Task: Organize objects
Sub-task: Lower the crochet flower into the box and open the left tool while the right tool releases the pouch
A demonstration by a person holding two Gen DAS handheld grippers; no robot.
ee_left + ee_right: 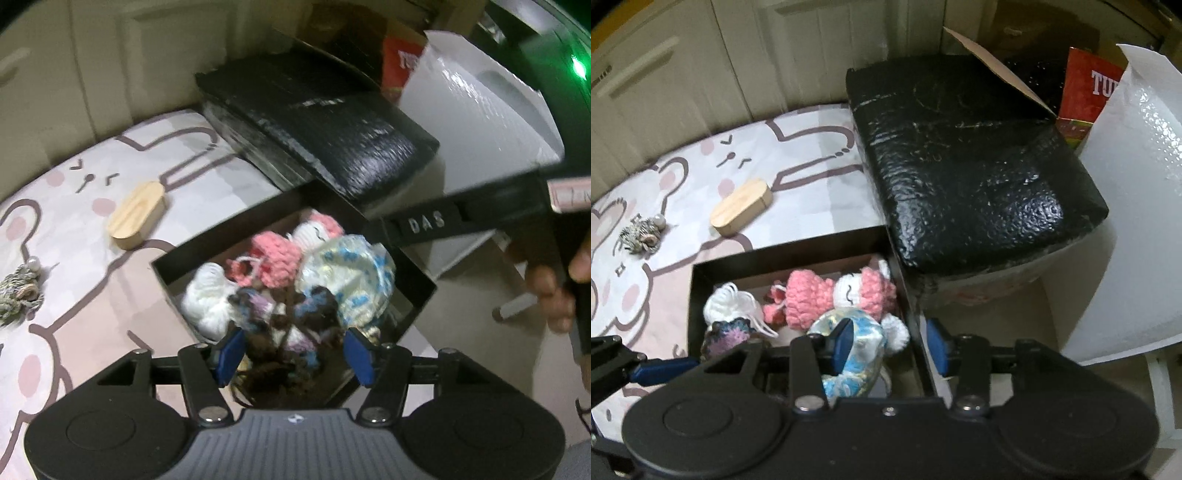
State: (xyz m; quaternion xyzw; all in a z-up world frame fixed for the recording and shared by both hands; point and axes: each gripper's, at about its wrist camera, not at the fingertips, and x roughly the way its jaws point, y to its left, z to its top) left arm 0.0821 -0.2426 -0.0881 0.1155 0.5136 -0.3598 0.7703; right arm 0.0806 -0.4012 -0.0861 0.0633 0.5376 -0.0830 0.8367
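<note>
An open black box [168, 275] [696, 291] lies on a bunny-print sheet. It holds a pink and white crochet doll [273, 258] [820, 295], white yarn [727, 302] and a blue-white satin scrunchie [354, 273] [860, 369]. My left gripper [295, 354] hangs over the box's near end. Its blue pads stand apart, and a blurred brown, blue and purple crochet piece [291, 328] lies between them. My right gripper [891, 345] is open astride the box's right wall, its left pad by the scrunchie.
A wooden oval block [136, 214] [742, 210] and a small grey-green tassel with a pearl [18, 291] [642, 232] lie on the sheet. A black wrapped package [960, 155], a white bubble mailer [1137, 221] and a red carton [1086, 92] crowd the right.
</note>
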